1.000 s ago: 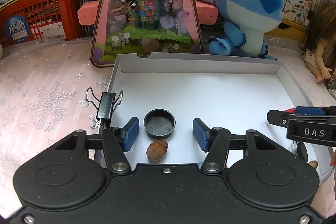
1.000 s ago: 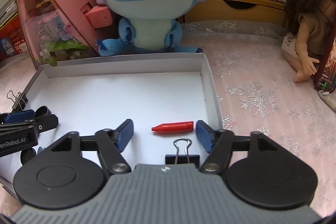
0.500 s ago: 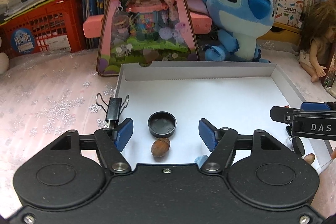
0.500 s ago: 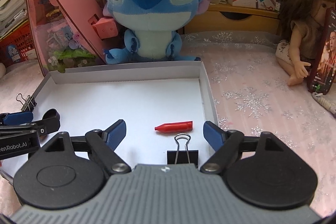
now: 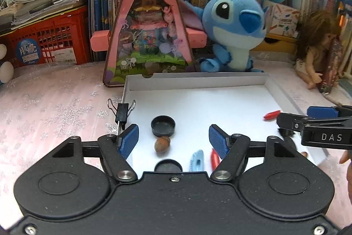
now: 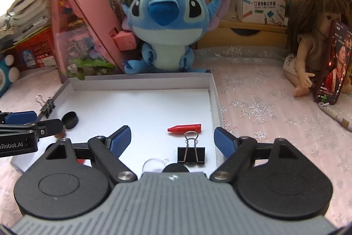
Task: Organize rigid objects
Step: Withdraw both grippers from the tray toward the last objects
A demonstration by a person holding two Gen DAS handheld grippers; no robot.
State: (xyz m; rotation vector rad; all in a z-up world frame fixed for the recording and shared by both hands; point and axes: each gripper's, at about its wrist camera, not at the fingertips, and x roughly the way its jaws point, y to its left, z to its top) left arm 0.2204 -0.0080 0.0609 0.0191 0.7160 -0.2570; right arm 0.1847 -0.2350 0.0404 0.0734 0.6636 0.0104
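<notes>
Beyond both pairs of fingers [image 6: 120,139] the far half of the white tray [image 6: 143,84] lies bare and passable. Nearer in, a black cap [image 5: 163,126] and a brown nut [image 5: 162,144] sit between the left fingers [image 5: 129,140]; a red crayon [image 6: 184,128] and a black binder clip [image 6: 191,153] between the right. Behind the tray's far wall, a blue plush [image 6: 165,25] and a pink toy house [image 5: 149,36] block the way.
</notes>
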